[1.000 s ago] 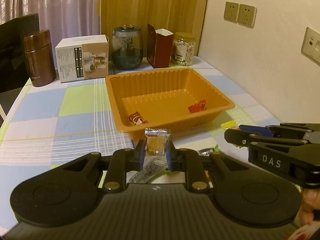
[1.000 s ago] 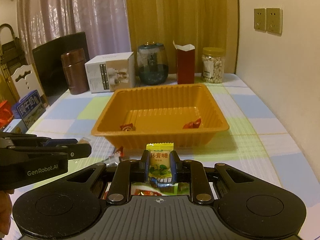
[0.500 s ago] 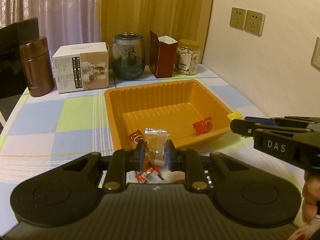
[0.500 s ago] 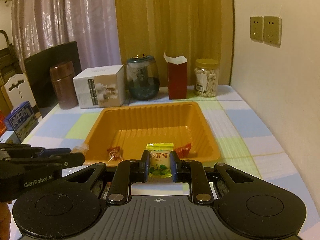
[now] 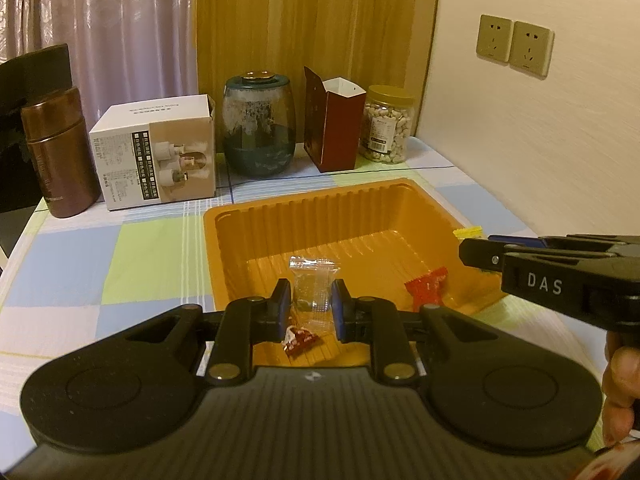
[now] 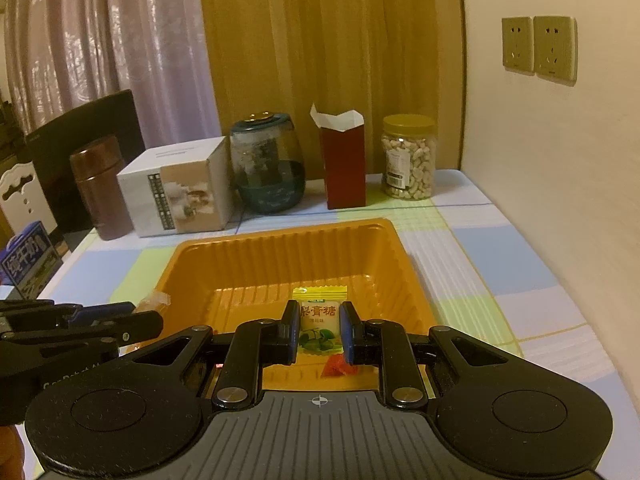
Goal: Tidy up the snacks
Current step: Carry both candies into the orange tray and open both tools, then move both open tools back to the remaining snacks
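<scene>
Left claw: left gripper [image 5: 310,310] clamped on a clear-wrapped candy [image 5: 313,290], wrapper sticking up between the blue pads.
Right claw: right gripper [image 6: 319,332] pinching a yellow-green candy [image 6: 319,320], printed face toward the camera.
Tray: orange tray [image 5: 320,208] right ahead of and under both claws, which hang over its near edge.
In the tray: red candy [image 5: 427,291] just right of the left claw; small red-brown candy [image 5: 298,339] just below its pads.
Beyond: white box [image 5: 154,164], glass jar [image 5: 259,124], nut jar [image 5: 385,124] well past the tray.

Checked tablecloth [image 5: 152,248] — orange tray [image 5: 224,240], white box [image 5: 156,160], jars.
</scene>
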The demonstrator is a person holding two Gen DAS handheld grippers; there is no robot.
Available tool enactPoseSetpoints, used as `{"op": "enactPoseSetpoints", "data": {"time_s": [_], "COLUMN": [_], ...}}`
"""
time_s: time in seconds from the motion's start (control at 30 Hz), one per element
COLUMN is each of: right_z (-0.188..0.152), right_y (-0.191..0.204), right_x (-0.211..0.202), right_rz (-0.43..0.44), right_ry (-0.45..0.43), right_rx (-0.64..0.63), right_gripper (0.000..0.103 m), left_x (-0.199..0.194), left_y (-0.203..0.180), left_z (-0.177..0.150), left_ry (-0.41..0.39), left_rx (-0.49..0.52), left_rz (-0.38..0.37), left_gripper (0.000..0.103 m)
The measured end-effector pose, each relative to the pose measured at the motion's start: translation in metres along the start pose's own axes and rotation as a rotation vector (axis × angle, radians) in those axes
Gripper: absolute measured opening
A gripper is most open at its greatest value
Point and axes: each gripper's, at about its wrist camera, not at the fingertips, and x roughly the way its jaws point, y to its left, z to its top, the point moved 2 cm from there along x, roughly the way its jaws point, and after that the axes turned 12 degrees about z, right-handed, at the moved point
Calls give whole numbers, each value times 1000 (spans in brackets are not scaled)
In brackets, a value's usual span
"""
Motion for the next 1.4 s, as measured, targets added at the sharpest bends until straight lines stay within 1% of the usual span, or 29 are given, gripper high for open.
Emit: {"op": "enactPoseSetpoints", "data": {"time_s": [0.23, 0.5, 0.53, 0.57, 0.63, 0.77, 0.8, 0.83, 0.87, 0.93, 1.4], "right_z": [2, 2, 1, 2, 1, -1, -1, 0, 0, 1, 3], "right_y": [-12, -16, -16, -16, -18, -20, -21, -22, -22, -23, -25], "right_x": [20, 29, 29, 30, 30, 35, 35, 35, 34, 31, 25], "right_rz": [8, 7, 8, 9, 16, 29, 31, 29, 25, 22, 9], "right_ry": [21, 36, 37, 38, 37, 46, 44, 40, 33, 15, -7], "right_rx": [36, 53, 54, 55, 58, 65, 67, 69, 70, 79, 83], "right_gripper": [21, 21, 21, 21, 22, 22, 23, 27, 37, 49, 49], "left_x": [23, 34, 34, 35, 37, 38, 38, 38, 38, 38, 36], "left_y": [0, -2, -2, -2, -2, -1, -1, -1, 0, 1, 1], "left_z": [2, 6, 7, 8, 8, 7, 6, 6, 5, 5, 4], "left_ry": [28, 38, 32, 26, 15, 24, 24, 26, 29, 34, 34], "left_rx": [-15, -20, -21, -23, -26, -22, -16, -14, -16, -21, -11], "left_rz": [15, 7, 6, 4, -5, -5, -2, 1, 3, 7, 10], "left_gripper": [19, 20, 20, 23, 34, 34, 34, 34, 34, 33, 34]}}
